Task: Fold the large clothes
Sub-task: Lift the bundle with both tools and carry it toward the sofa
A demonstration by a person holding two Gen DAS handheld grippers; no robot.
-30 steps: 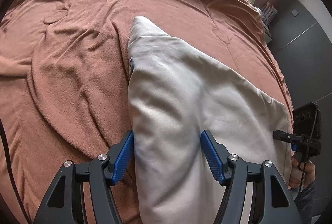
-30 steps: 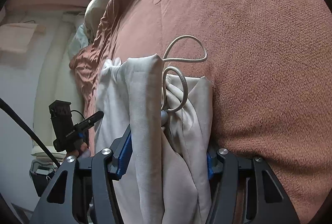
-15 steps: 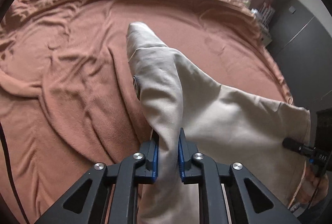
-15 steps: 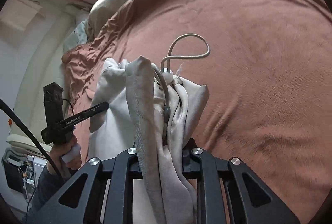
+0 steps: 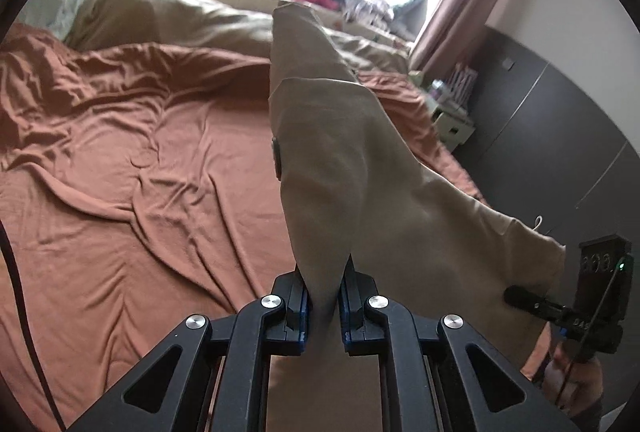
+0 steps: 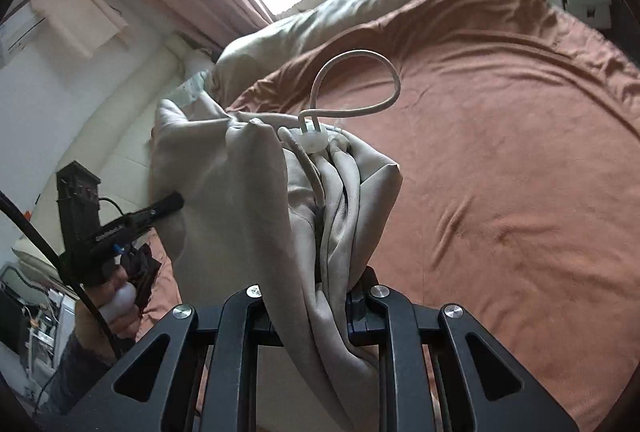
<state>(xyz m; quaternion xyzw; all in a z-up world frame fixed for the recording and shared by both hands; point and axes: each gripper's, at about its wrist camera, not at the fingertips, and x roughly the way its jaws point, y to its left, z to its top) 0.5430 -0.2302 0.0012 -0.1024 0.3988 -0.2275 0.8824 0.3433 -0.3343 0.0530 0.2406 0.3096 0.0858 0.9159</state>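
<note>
A large beige garment hangs lifted above the bed, stretched between both grippers. My left gripper has its jaws closing, pads pressed on a pinched fold of the cloth. In the right wrist view my right gripper is shut on a bunched edge of the garment. A drawstring loop with a white toggle sticks up from that bunch. Each view shows the other gripper at the cloth's far edge: the right gripper and the left gripper, each in a person's hand.
A rumpled brown blanket covers the bed, with a beige duvet heaped at its far end under the window. A dark wardrobe and a white nightstand stand along the right side. A black cable hangs at left.
Both grippers closed on the garment where it lay flat on the bed, then rose with it. The cloth now hangs off the blanket, and the window has come into view.
</note>
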